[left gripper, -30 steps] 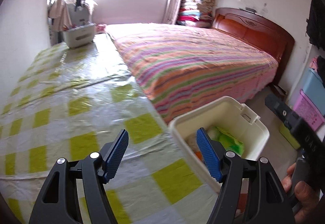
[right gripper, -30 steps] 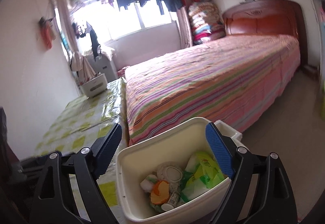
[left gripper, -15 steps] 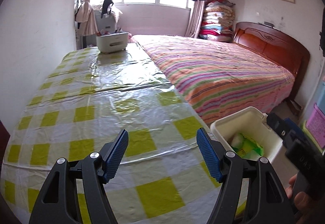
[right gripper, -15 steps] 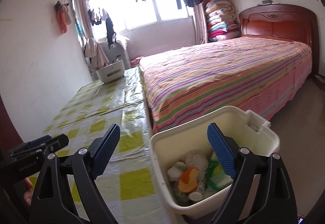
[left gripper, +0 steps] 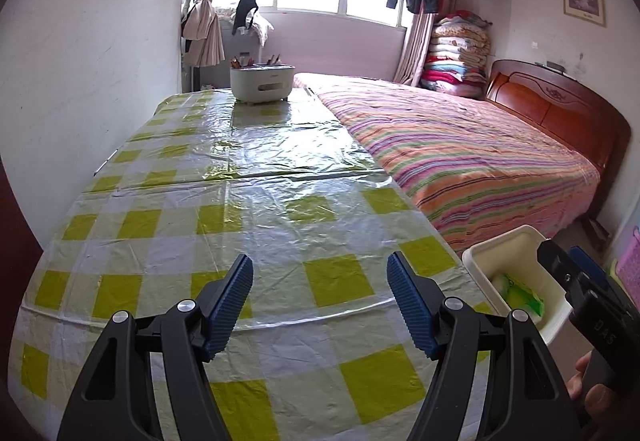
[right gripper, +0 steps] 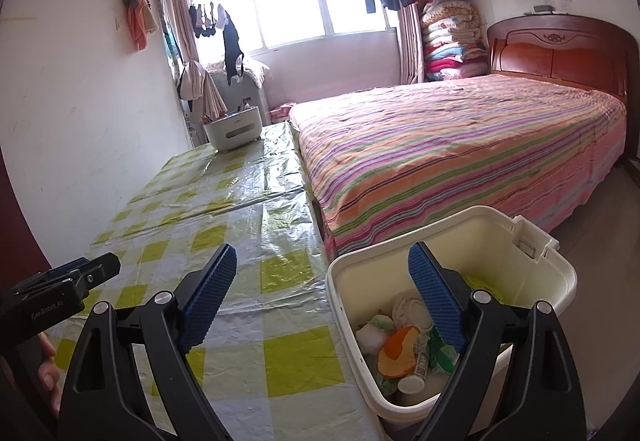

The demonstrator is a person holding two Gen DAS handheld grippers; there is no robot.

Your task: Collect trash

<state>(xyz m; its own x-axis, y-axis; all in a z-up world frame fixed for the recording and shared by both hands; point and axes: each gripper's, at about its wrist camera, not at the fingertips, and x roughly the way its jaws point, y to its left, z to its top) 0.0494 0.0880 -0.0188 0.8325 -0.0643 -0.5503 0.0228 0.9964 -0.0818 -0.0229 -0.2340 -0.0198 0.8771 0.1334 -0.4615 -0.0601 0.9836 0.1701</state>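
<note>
- Left wrist view: the left tongs (left gripper: 320,301) are held apart, empty, over the checked table (left gripper: 240,217); only a green wrapper (left gripper: 520,295) is seen inside the bin (left gripper: 516,245).
- Right wrist view: the right tongs (right gripper: 322,297) are spread wide, empty, and the trash (right gripper: 400,349) is shown heaped in the bin (right gripper: 520,241) beside the table (right gripper: 280,353).

Readable text: "GenRobot.AI" on the left gripper (right gripper: 60,293) body, right wrist view; "DAS" on the right gripper (left gripper: 576,281) body, left wrist view.

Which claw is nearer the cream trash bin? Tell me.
Right. The right claw hangs open with one finger over the cream trash bin; the left claw is open over the checked tablecloth, beside the bin.
</note>
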